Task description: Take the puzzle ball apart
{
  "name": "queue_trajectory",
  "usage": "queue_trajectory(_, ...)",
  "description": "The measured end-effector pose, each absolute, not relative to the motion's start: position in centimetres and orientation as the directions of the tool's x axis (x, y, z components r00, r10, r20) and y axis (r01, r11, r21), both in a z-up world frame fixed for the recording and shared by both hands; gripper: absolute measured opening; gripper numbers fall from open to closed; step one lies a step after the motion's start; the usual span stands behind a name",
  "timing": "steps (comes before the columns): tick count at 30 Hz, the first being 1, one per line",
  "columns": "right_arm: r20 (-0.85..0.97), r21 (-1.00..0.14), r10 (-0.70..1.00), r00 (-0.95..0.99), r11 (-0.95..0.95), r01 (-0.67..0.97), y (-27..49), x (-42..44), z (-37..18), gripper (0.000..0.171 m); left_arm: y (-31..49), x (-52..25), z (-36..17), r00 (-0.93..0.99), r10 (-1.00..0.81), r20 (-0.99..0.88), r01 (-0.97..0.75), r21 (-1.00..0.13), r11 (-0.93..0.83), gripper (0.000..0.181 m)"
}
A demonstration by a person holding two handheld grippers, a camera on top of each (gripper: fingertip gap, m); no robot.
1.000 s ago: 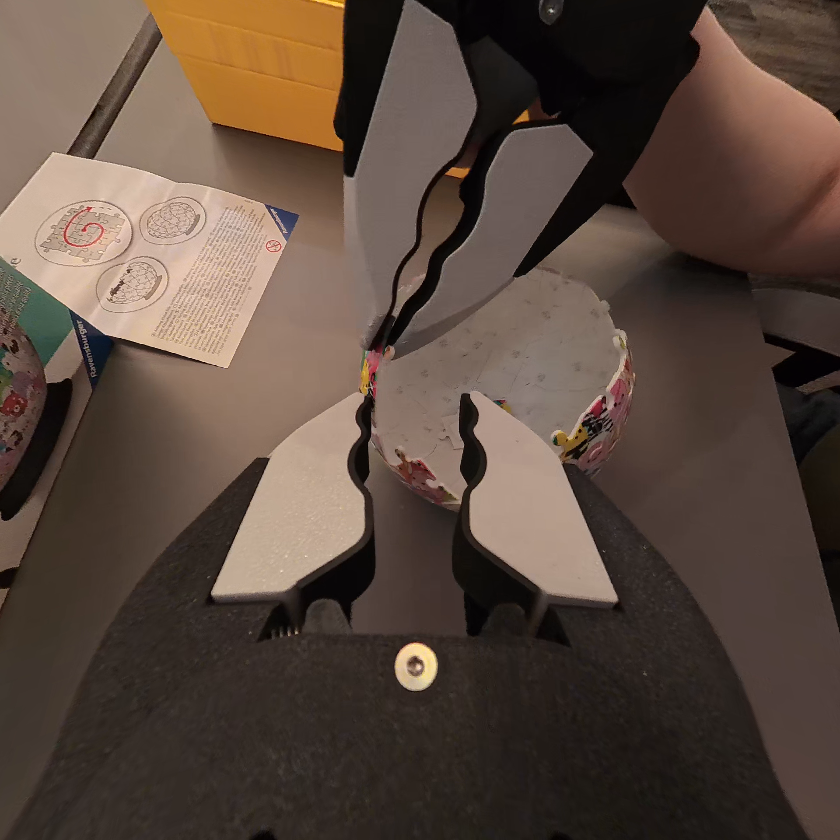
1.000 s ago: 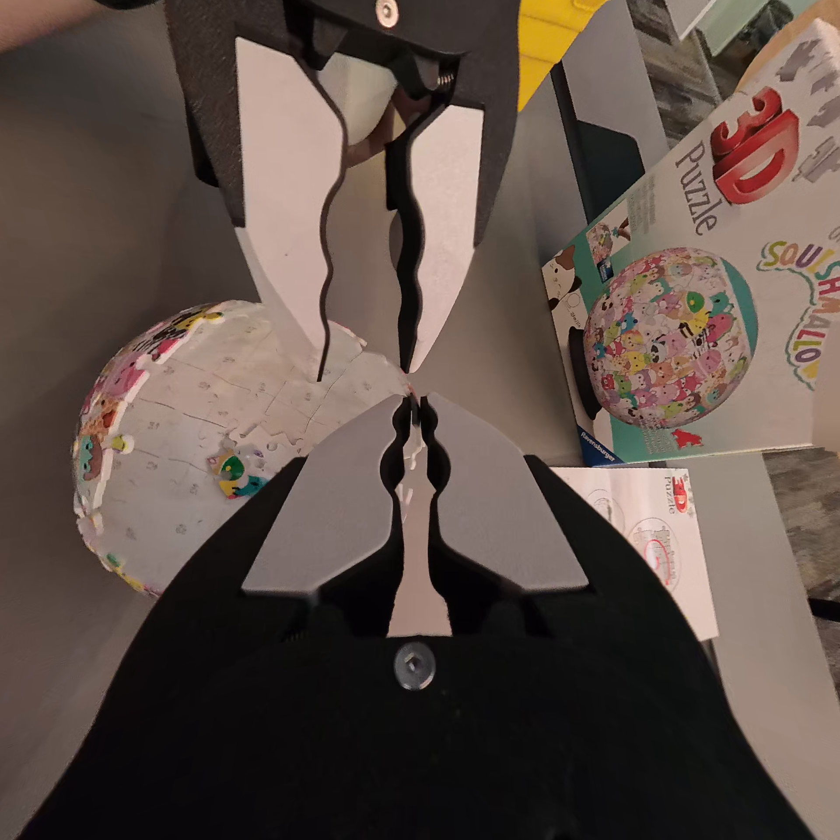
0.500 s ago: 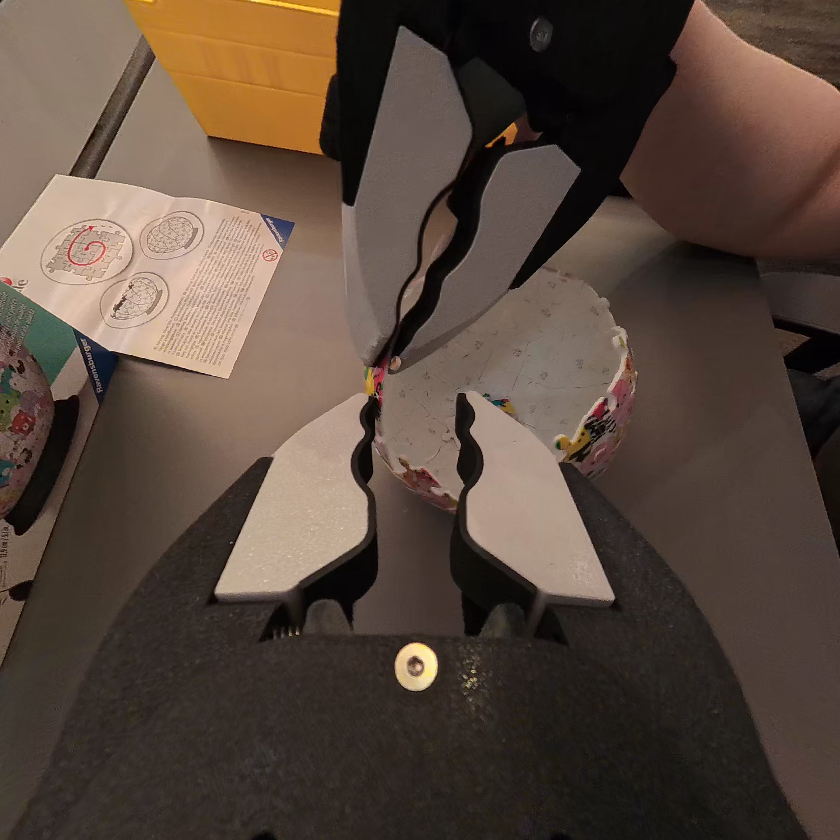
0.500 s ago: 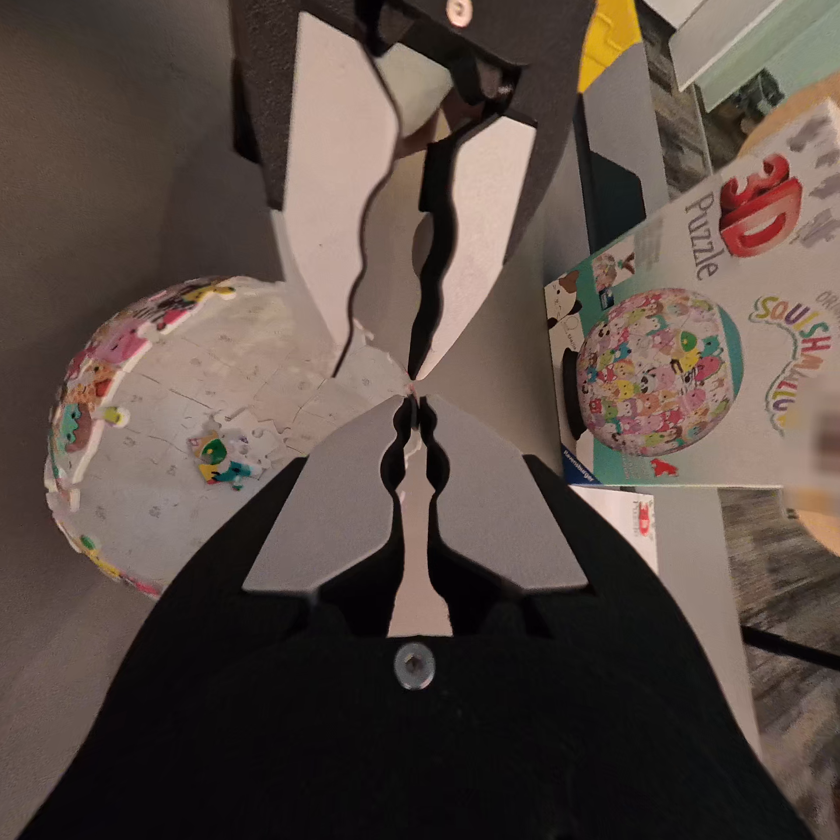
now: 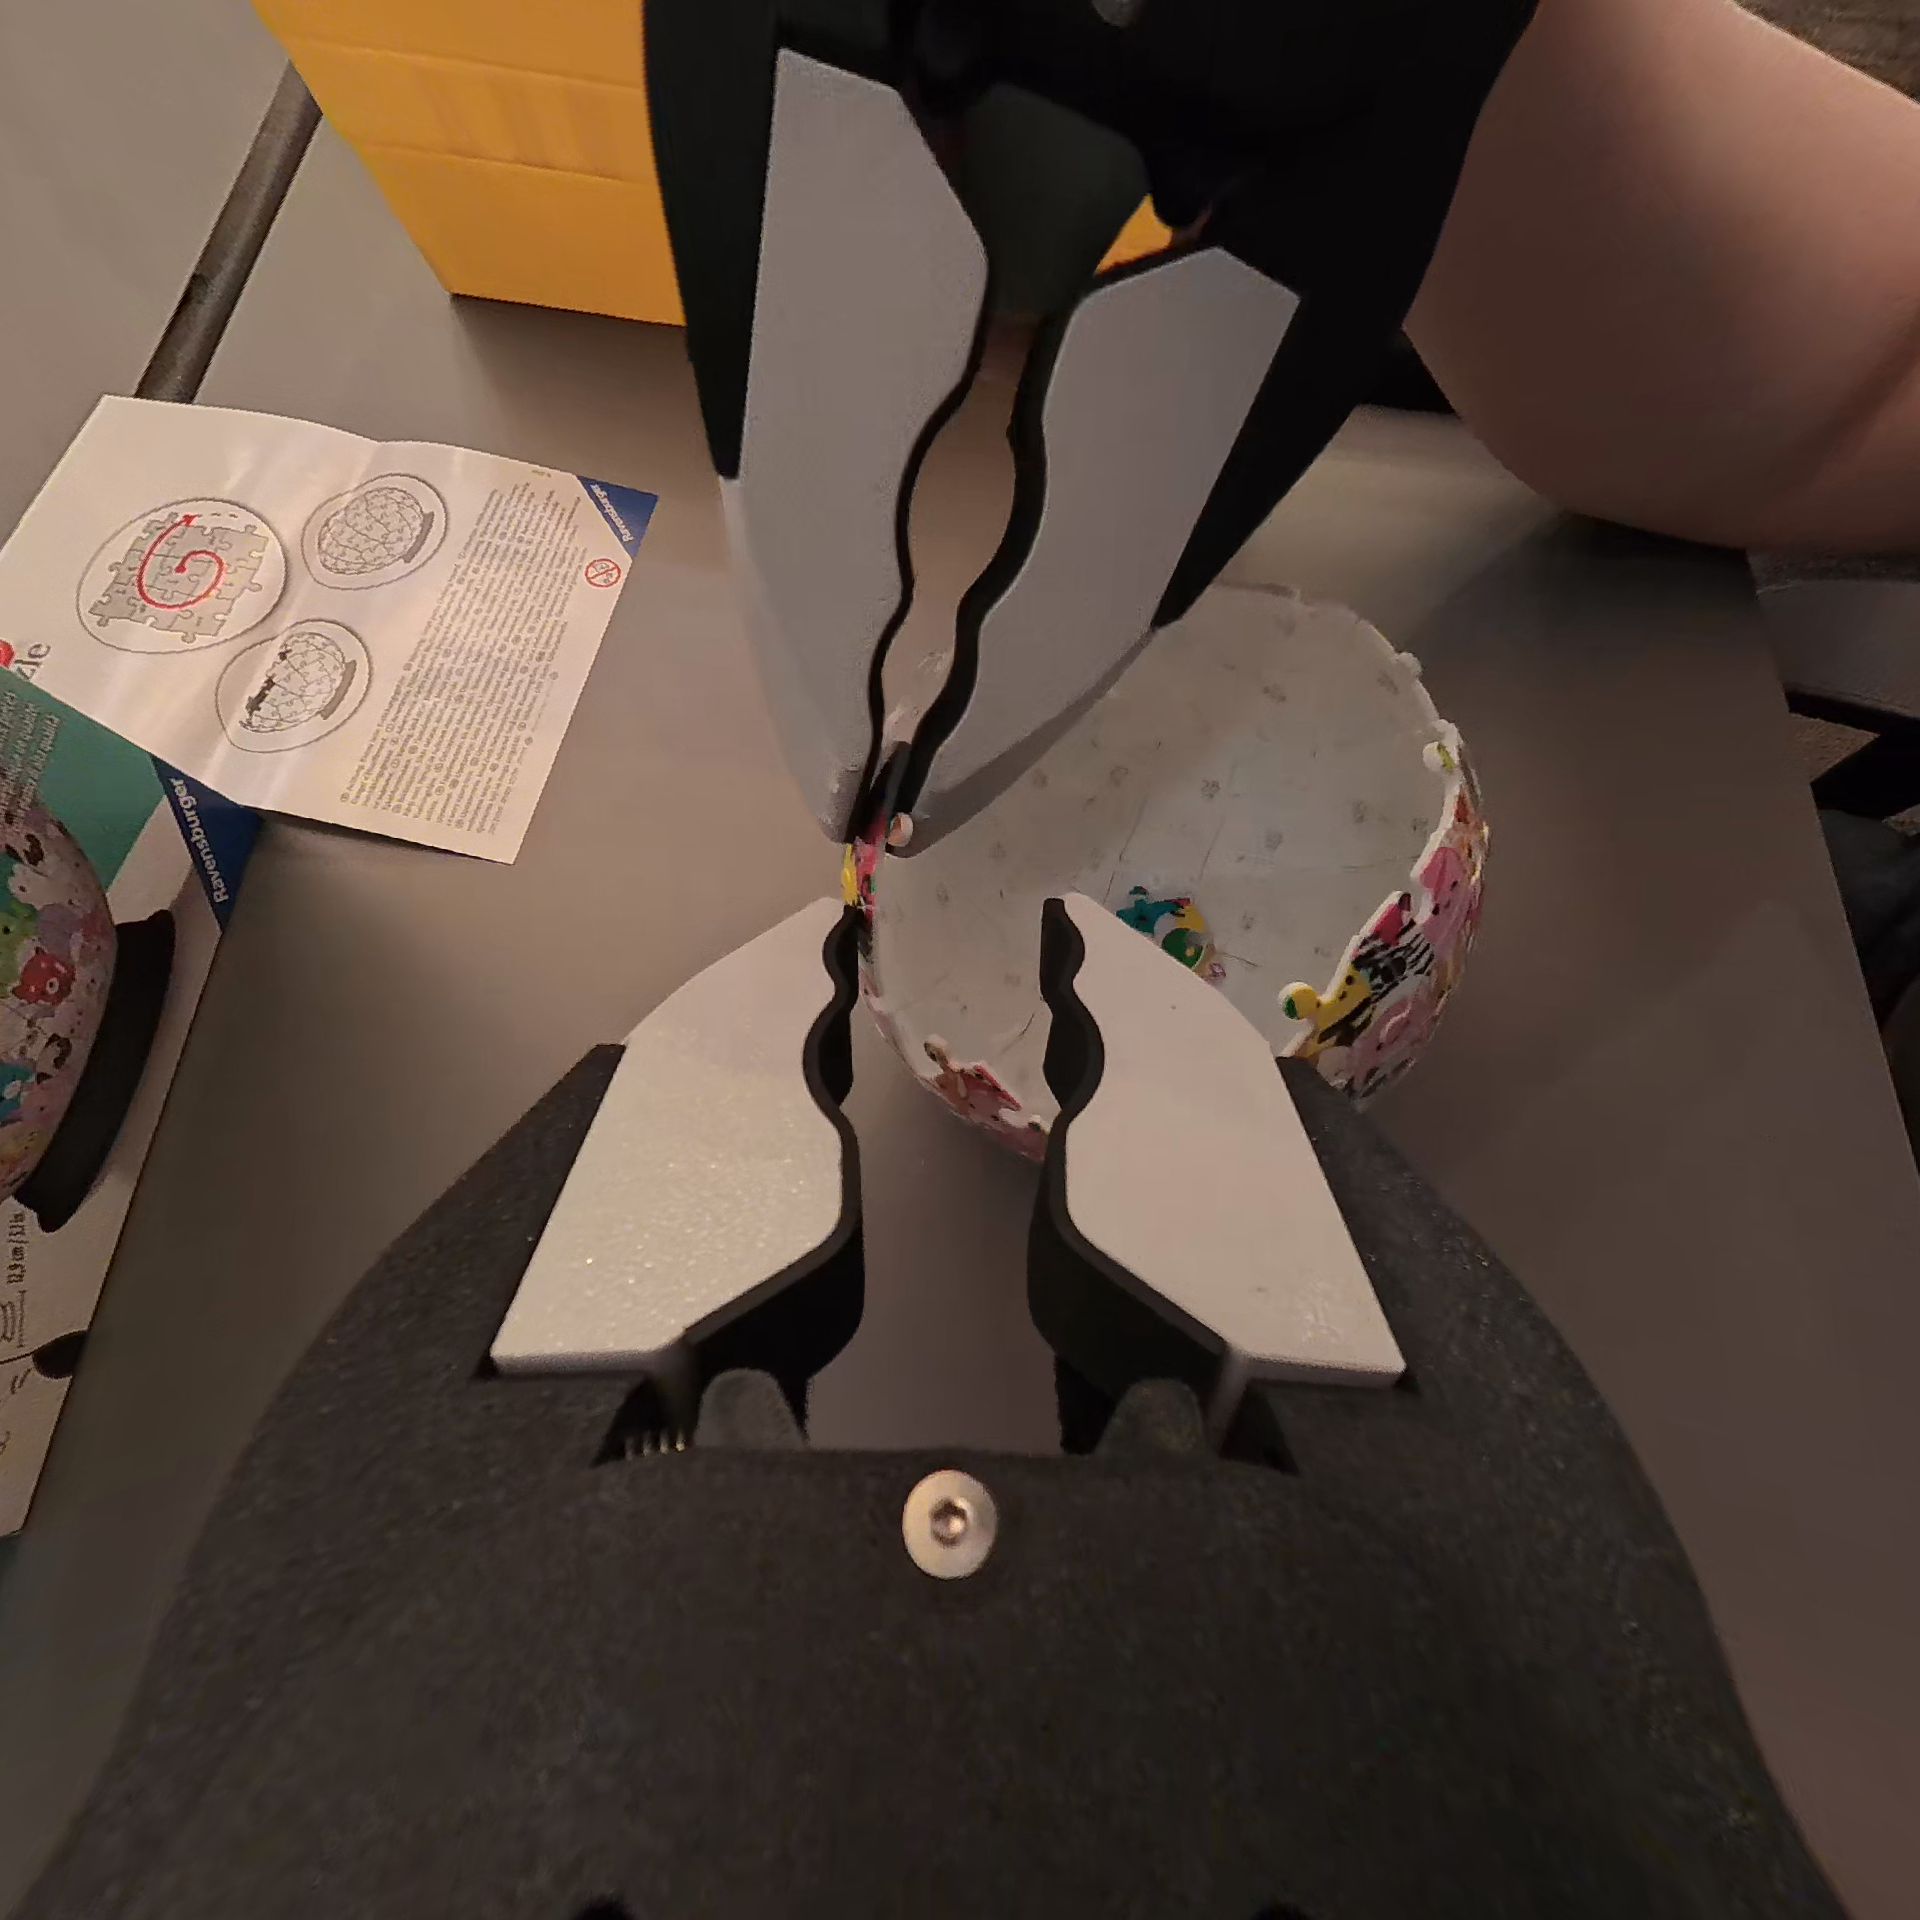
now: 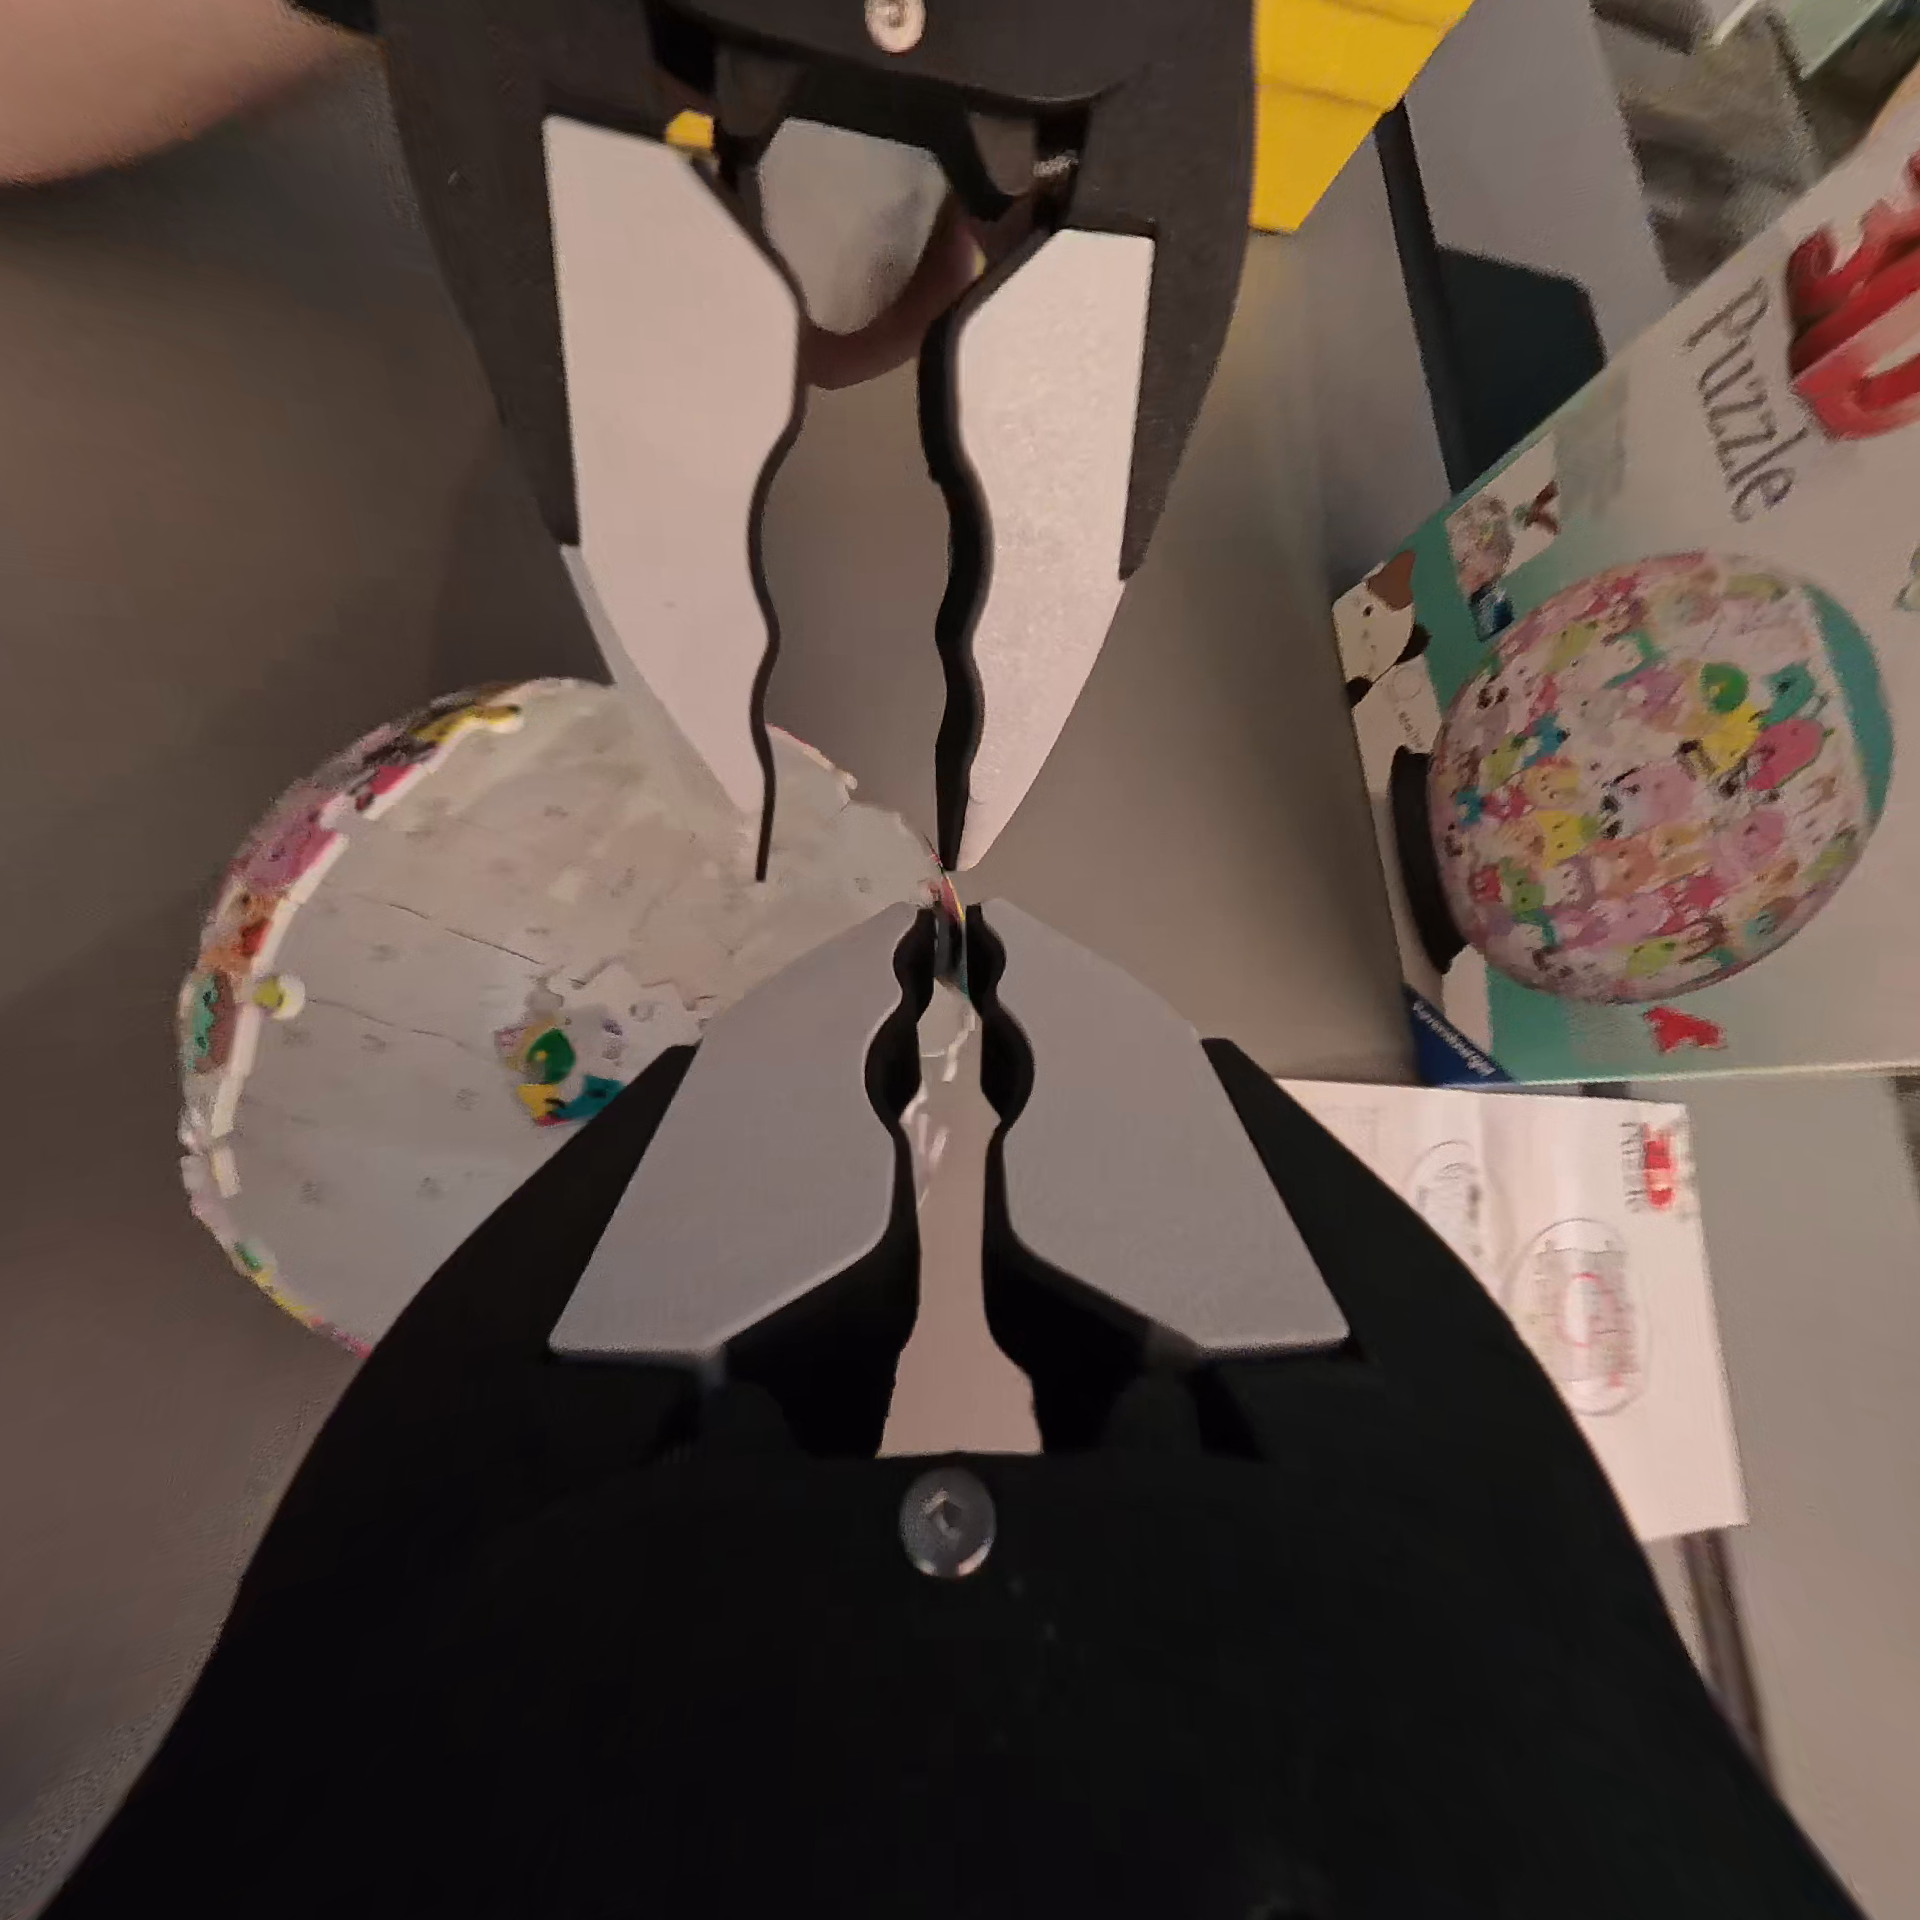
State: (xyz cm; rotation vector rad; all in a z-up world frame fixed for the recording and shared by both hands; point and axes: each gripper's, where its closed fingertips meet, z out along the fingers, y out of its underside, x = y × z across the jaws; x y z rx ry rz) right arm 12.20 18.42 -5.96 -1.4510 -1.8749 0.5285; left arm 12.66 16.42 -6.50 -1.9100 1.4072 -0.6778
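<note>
The puzzle ball (image 5: pixel 1226 790) is an open half shell on the grey table, white inside and coloured outside. One loose coloured piece (image 5: pixel 1164 925) lies in it. My left gripper (image 5: pixel 948 920) is open, with one finger outside the near rim and the other inside the shell. My right gripper (image 5: pixel 883 821) comes down from above and is shut on a rim piece (image 5: pixel 871 852) at the shell's left edge. In the right wrist view my right gripper (image 6: pixel 948 920) pinches that piece (image 6: pixel 951 940), the left gripper (image 6: pixel 857 868) points at it from above, and the shell (image 6: pixel 436 987) lies to the left.
A yellow box (image 5: pixel 520 156) stands at the back. An instruction leaflet (image 5: pixel 343 623) and the puzzle's box (image 5: pixel 62 987) lie to the left; the box (image 6: pixel 1662 727) also shows in the right wrist view. A person's forearm (image 5: pixel 1683 312) reaches in from the right. Both grippers' tips are close together, under 4 cm apart.
My right gripper stays shut on the rim piece and has turned a little more upright. My left gripper stays open across the rim. The shell has barely moved.
</note>
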Motion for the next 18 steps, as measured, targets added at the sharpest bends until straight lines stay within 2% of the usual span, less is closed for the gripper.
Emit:
queue_trajectory(4, 0.329, -0.658, 0.936, -0.125, 0.322, 0.680, 18.69, 11.85, -6.27, 0.012, 16.39, 12.17, -6.67, 0.290, -0.957, 0.000, -0.642, -0.741, -0.194, 0.031)
queue_trajectory(7, 0.315, -0.668, 0.939, -0.135, 0.321, 0.671, 18.40, 11.69, -6.22, 0.007, 16.31, 12.14, -6.43, 0.286, -0.958, -0.006, -0.641, -0.745, -0.186, 0.029)
queue_trajectory(18, 0.256, -0.690, 0.962, -0.096, 0.252, 0.679, 18.68, 11.70, -6.24, 0.007, 16.29, 12.00, -6.48, 0.276, -0.960, -0.042, -0.659, -0.736, -0.157, 0.029)
